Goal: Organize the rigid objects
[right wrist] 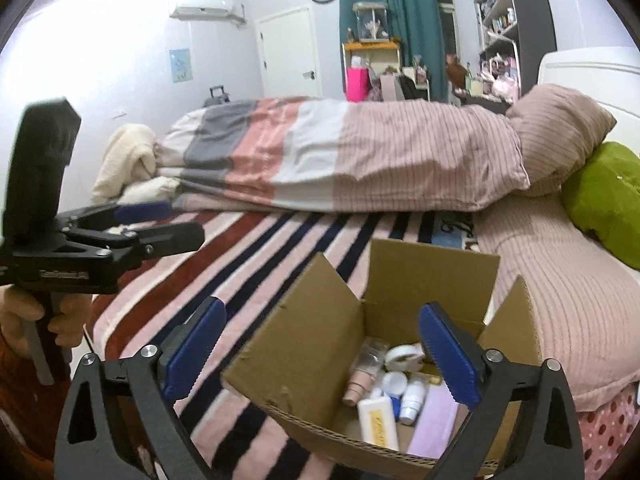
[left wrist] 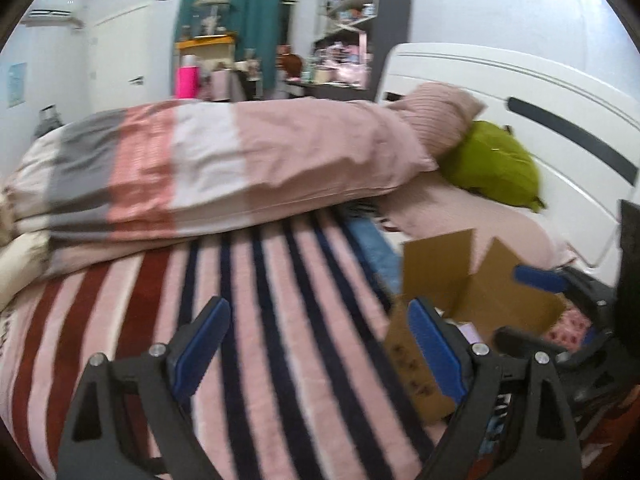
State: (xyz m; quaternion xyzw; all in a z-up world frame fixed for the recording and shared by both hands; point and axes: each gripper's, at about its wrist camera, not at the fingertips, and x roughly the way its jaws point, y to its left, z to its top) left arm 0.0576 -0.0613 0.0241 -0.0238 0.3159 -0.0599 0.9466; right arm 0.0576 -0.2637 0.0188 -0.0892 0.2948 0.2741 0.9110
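Observation:
An open cardboard box [right wrist: 320, 340] sits on the striped bed cover, holding several small bottles and tubes [right wrist: 384, 392] and a pink flat item [right wrist: 436, 420]. My right gripper [right wrist: 320, 360] is open and empty, hovering over the box's near left flap. My left gripper [left wrist: 316, 344] is open and empty above the striped cover, with the box [left wrist: 436, 280] just to its right. The left gripper also shows in the right wrist view [right wrist: 156, 220], held at the far left. The right gripper shows at the right edge of the left wrist view [left wrist: 540, 280].
A folded pink, white and grey duvet [right wrist: 340, 160] lies across the bed behind the box. A pink pillow [right wrist: 560, 128] and a green cushion [right wrist: 608, 196] lie by the white headboard [left wrist: 520, 92]. The striped cover [left wrist: 260, 300] spreads left of the box.

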